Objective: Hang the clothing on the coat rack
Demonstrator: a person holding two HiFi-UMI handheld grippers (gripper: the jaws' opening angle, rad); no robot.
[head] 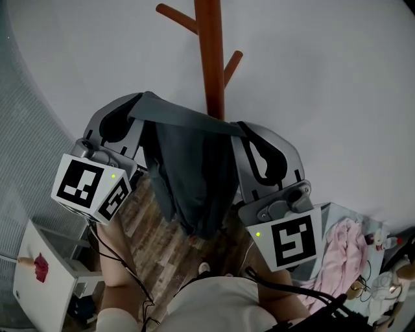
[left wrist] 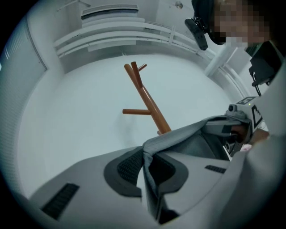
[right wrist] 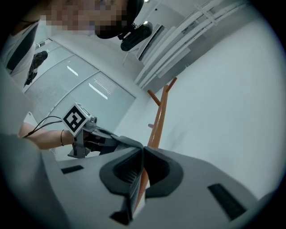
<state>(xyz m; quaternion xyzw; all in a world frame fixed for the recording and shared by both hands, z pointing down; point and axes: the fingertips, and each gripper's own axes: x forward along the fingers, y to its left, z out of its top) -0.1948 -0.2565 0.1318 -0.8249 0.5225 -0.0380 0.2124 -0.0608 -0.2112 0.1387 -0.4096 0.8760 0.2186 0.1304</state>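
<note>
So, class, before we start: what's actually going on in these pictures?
A person holds a two-jaw gripper in each hand. The left gripper and the right gripper are each shut on the top edge of a dark grey garment, which stretches between them and hangs down in the middle. The wooden coat rack stands beyond it, against a white wall. The garment is not on any peg yet.

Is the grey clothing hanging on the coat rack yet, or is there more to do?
Not yet. Done: the grey clothing is picked up, with the left gripper and right gripper each shut on its top edge. In hand: it hangs stretched between them, in front of the coat rack. Left: hooking it over a peg and letting go; the pegs in view are bare.
</note>
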